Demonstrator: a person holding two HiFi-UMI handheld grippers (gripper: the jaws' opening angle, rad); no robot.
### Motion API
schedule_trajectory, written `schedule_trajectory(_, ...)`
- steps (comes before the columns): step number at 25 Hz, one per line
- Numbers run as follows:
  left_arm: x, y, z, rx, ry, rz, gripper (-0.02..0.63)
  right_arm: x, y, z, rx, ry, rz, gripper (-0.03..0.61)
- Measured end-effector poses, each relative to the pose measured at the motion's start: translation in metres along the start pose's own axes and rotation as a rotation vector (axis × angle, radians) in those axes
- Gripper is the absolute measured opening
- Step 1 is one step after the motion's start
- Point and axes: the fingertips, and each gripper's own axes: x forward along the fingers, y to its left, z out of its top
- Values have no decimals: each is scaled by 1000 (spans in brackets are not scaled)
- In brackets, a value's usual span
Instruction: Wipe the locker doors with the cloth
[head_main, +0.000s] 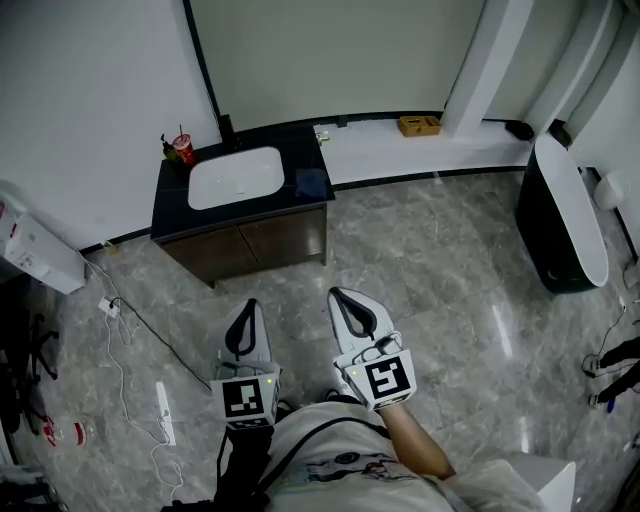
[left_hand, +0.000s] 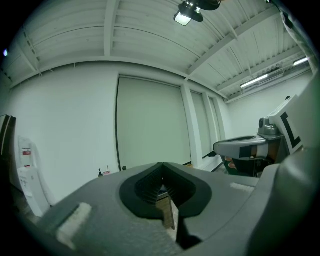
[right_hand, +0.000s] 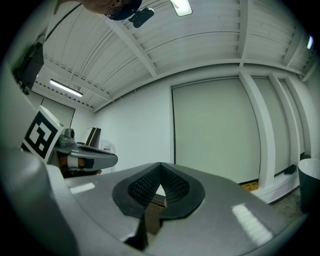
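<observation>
- Head view: left tool (head_main: 250, 304) and right tool (head_main: 338, 294) are hovering side by side over the grey floor (head_main: 430, 260), both pointing toward the sink cabinet.
- Left gripper view: the jaws are pressing together at the tips, nothing sitting between them.
- Right gripper view: same, the jaws are closing tip to tip on nothing.
- Blue cloth (head_main: 311, 183) is lying on the black bench (head_main: 170, 205), just beside the right edge of the white sink (head_main: 236, 177), well apart from both tools.
- Brown cabinet doors (head_main: 270, 243) are sitting shut under the bench, between the cloth and the tools.
- Red cup (head_main: 184, 150) is standing at the bench's back left corner.
- White cable (head_main: 128, 325) is trailing across the floor left of the tools.
</observation>
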Motion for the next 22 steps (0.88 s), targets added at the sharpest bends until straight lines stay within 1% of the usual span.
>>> schedule_trajectory(5,10,-22,-4,-3,14,10,2,-6,-22,-5,-2,16,23,5)
schedule_trajectory(9,18,-22,-9,-2,40,19,2,0,-34,-13,22,36,31,5)
schedule_trajectory(12,27,-9,-15,-2,56,30,2,17,-34,-18,23,46,41,5)
schedule_trajectory(15,44,9,-21,-18,68,34,2,42,-33,-24,21,48,50,5)
schedule_trajectory(19,89,33,-17,-18,28,-4,2,85,-32,-25,-7,39,49,5)
schedule_trajectory(22,131,54,-19,-28,19,-43,2,125,-44,-23,-10,26,10,5)
